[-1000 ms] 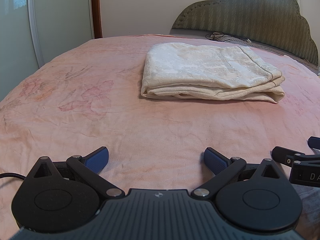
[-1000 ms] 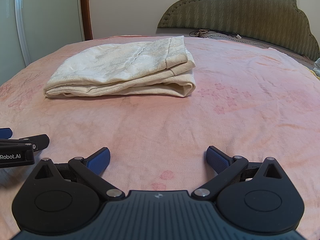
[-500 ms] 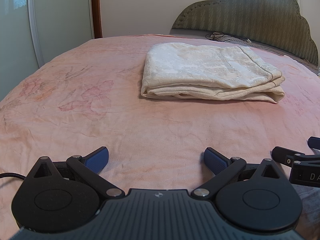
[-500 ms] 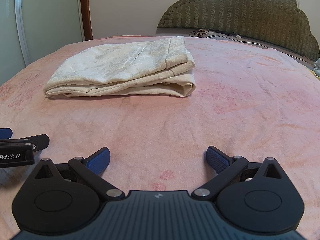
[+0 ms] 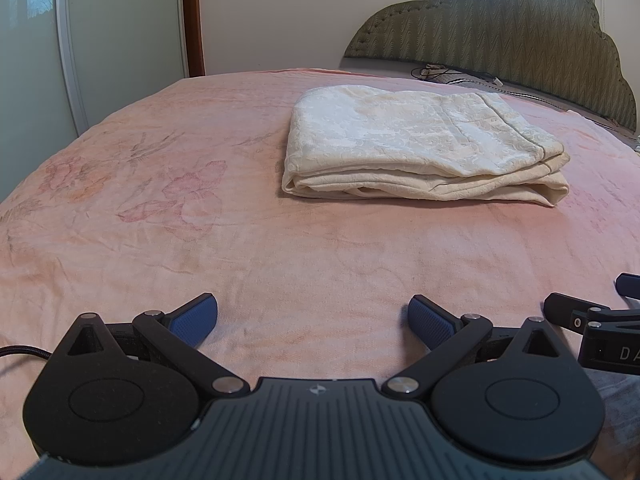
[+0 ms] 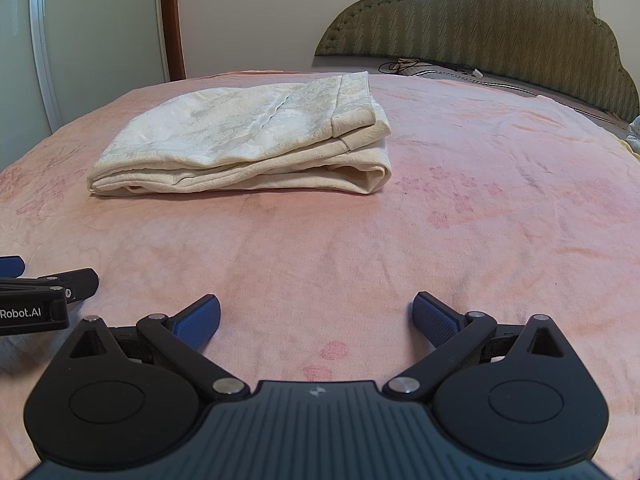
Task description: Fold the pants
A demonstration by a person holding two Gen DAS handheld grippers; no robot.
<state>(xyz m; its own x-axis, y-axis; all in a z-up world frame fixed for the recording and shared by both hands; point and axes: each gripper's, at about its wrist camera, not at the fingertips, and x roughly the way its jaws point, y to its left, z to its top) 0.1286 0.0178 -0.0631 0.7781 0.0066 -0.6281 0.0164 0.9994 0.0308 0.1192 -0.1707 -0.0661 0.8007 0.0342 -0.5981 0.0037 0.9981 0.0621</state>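
Fingers (image 5: pixel 196 316) of both grippers spread, empty, near the bed (image 5: pixel 160 208) edge; folded pants (image 5: pixel 420 148) far, inner layers hidden.

soft daylight — sharp focus | fisheye bending, dark corners

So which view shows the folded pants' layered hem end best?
The right wrist view: the pants lie with the stacked hem edges turned toward that camera. The left wrist view shows the pants mostly from above, the layers less distinct.
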